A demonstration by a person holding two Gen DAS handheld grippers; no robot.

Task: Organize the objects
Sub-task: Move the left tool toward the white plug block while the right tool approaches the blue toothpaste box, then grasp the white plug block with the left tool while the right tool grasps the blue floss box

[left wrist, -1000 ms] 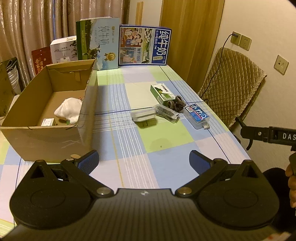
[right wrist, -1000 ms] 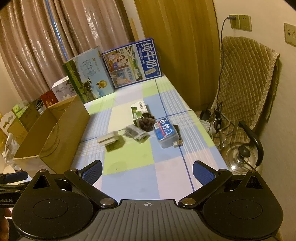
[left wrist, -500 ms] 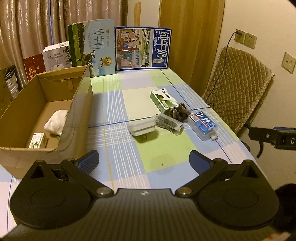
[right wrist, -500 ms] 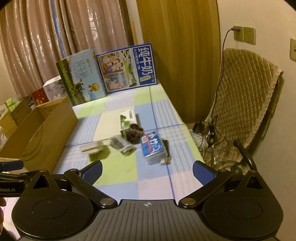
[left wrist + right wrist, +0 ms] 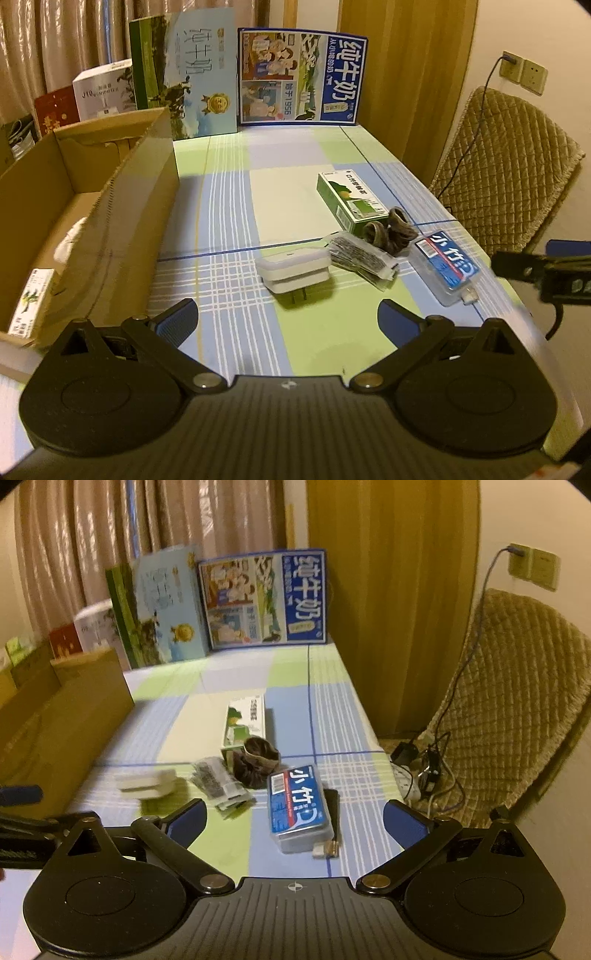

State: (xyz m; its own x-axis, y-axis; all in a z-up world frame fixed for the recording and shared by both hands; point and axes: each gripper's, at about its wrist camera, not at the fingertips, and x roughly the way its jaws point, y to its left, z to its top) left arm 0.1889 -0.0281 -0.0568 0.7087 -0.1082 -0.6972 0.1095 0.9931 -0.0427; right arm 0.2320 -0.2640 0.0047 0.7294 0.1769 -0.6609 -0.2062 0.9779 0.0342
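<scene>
The white plug adapter [image 5: 293, 268] lies on the checked counter [image 5: 229, 206] just beside the bagged dark strips [image 5: 364, 258], with the blue case [image 5: 297, 808] and green carton [image 5: 349, 199] further right and the cardboard box [image 5: 110, 221] well apart to the left. Both the left tongs [image 5: 288, 317] and the right tongs [image 5: 295, 816] hang spread and empty. A good pickup probably means straddling one item squarely without nudging its neighbours.

The cardboard box [image 5: 110, 221] wall hides most of the white bundle [image 5: 70, 236] inside.
</scene>
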